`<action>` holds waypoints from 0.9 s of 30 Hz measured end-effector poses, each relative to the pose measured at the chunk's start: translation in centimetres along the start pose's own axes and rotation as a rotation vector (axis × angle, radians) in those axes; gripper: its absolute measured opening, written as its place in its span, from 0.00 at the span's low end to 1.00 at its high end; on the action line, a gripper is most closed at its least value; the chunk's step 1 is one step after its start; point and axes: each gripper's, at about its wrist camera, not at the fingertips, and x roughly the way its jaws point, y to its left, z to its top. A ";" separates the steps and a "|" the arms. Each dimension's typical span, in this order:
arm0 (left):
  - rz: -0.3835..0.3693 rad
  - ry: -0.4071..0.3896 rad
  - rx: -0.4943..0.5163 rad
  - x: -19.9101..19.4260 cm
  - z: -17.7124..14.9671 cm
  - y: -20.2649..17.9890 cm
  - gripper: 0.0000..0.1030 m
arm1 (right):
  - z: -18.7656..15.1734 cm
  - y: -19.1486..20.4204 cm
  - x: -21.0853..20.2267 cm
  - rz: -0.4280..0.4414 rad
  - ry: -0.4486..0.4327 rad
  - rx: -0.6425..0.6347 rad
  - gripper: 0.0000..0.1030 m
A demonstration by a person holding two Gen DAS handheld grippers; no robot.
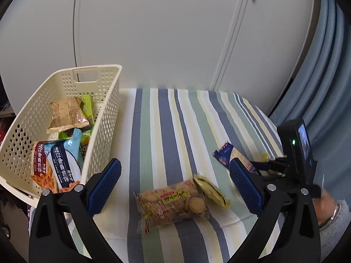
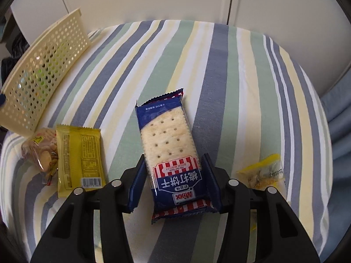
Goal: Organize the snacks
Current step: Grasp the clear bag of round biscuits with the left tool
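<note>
Pinching one soda biscuit pack (image 2: 170, 151) at lower centre, our right gripper (image 2: 173, 182) closes on it; our left gripper (image 1: 175, 186) is spread wide. One basket (image 1: 105, 100) stands upper left; we count three more packets on the cloth (image 2: 230, 76).

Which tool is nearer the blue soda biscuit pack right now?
Right. The right tool has its fingers on both sides of the soda biscuit pack. The left tool hangs open over the round biscuit bag, off to the pack's left.
</note>
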 end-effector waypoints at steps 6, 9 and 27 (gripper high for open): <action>0.032 0.116 0.090 2.3 -2.9 -1.7 0.97 | -0.1 -0.4 0.0 0.023 -0.013 0.017 0.49; 0.028 0.177 0.097 3.8 -3.6 -1.9 0.97 | -0.1 -0.8 0.0 0.049 -0.019 0.039 0.49; 0.116 0.323 0.048 9.0 -3.0 -0.8 0.98 | -0.3 -1.2 -0.1 0.088 -0.032 0.065 0.51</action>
